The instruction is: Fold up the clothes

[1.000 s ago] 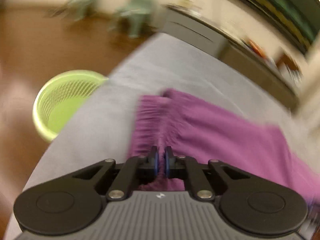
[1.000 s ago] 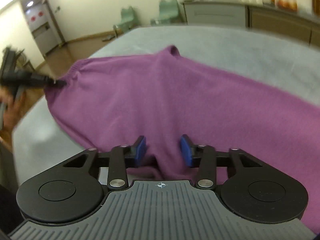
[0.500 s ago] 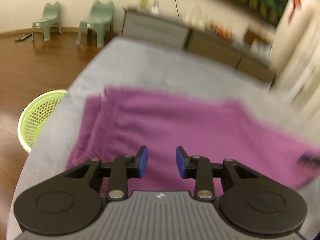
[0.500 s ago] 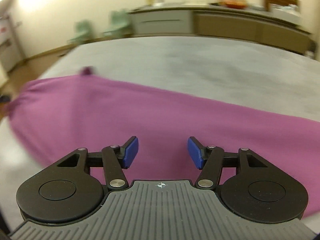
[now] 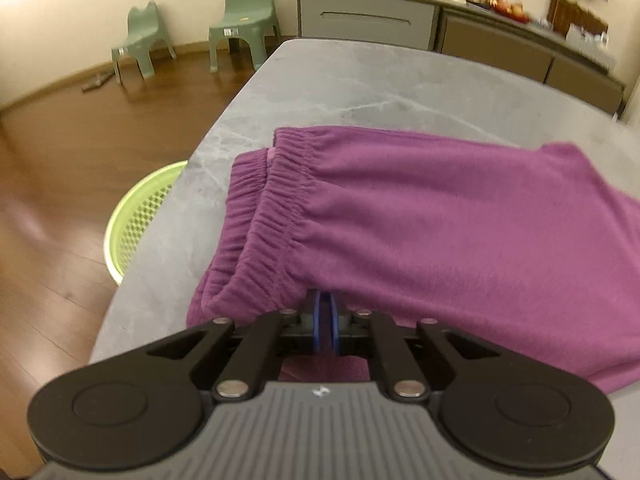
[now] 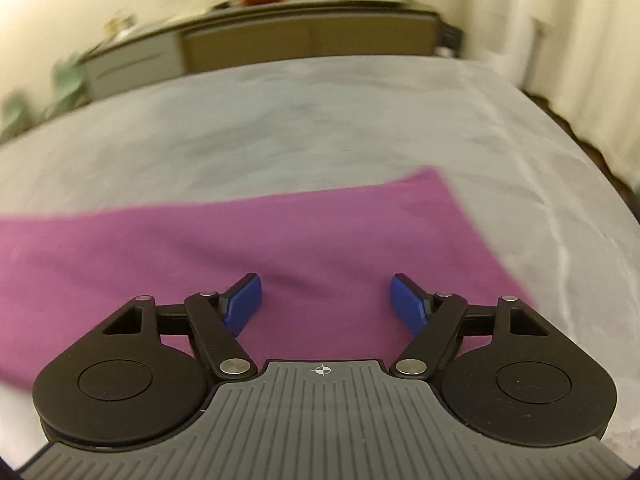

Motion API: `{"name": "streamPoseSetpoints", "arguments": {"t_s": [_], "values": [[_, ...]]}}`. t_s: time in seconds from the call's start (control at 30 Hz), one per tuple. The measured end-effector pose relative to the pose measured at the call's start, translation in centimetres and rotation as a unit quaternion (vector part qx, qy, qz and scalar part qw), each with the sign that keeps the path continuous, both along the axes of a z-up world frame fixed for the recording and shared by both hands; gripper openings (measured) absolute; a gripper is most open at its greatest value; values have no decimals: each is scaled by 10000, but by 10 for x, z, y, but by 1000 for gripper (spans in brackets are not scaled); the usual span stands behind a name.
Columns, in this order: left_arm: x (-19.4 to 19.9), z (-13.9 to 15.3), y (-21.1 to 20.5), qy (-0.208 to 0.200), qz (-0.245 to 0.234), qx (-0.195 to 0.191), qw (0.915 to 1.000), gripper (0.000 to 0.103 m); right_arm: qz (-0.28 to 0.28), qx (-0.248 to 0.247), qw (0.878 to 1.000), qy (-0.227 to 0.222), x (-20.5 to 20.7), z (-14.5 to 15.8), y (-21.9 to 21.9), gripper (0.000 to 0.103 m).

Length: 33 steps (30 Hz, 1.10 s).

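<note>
Grey table [image 5: 360, 80] under purple trousers [image 5: 440, 208] — left fingers [image 5: 325, 316] pinched on waistband edge (right fingers [image 6: 408, 304] wide, empty)

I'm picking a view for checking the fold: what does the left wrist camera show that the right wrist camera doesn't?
Only the left wrist view shows the elastic waistband, the green basket on the floor by the table edge, and the left gripper shut on the purple pants. Only the right wrist view shows the open right gripper above the pants' far corner. Both show the pants on the grey table, and a sideboard behind.
</note>
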<state>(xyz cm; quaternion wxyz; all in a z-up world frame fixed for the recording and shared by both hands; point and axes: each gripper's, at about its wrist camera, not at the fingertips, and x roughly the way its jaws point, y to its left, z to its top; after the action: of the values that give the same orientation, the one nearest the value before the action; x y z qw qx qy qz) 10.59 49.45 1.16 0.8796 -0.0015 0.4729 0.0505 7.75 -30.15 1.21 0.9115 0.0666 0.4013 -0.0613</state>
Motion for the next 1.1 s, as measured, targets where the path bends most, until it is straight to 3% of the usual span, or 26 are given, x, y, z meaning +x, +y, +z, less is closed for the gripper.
{"name": "streamPoseSetpoints", "arguments": {"t_s": [0.17, 0.27, 0.4, 0.5, 0.53, 0.67, 0.83, 0.9, 0.97, 1.0, 1.03, 1.1], "values": [[3, 5, 2, 98, 277, -102, 9995, 11, -65, -184, 9998, -70, 14, -3, -26, 65], [1, 17, -10, -89, 12, -394, 9992, 30, 15, -554, 9985, -43, 23, -5, -20, 67], [-3, 34, -26, -337, -342, -779, 9958, 34, 253, -385, 9981, -417, 13, 13, -9, 71], [4, 11, -42, 158, -626, -300, 9975, 35, 436, -624, 9969, -183, 10, 2, -8, 70], [5, 3, -42, 269, -616, -214, 9975, 37, 481, -726, 9962, -79, 10, -3, -8, 75], [11, 1, -32, 84, -95, -304, 9995, 36, 369, -703, 9968, -41, 3, 0, -30, 78], [15, -2, -54, 10, -499, -235, 9985, 41, -158, -835, 9963, -129, -2, 8, -49, 78], [14, 1, -46, 12, -356, -316, 9989, 39, -217, -880, 9958, -128, -8, 12, -50, 79], [7, 14, -29, -270, -154, -554, 9980, 40, -278, -879, 9955, -195, -17, 21, -49, 70], [3, 20, -18, -434, -1, -689, 9967, 42, -284, -825, 9955, -361, -19, 26, -49, 71], [-1, 27, -7, -597, 154, -824, 9947, 44, -284, -807, 9954, -443, -22, 29, -49, 78], [-2, 30, 23, -764, 738, -1068, 9886, 45, -340, -866, 9950, -355, -25, 30, -52, 80]]}}
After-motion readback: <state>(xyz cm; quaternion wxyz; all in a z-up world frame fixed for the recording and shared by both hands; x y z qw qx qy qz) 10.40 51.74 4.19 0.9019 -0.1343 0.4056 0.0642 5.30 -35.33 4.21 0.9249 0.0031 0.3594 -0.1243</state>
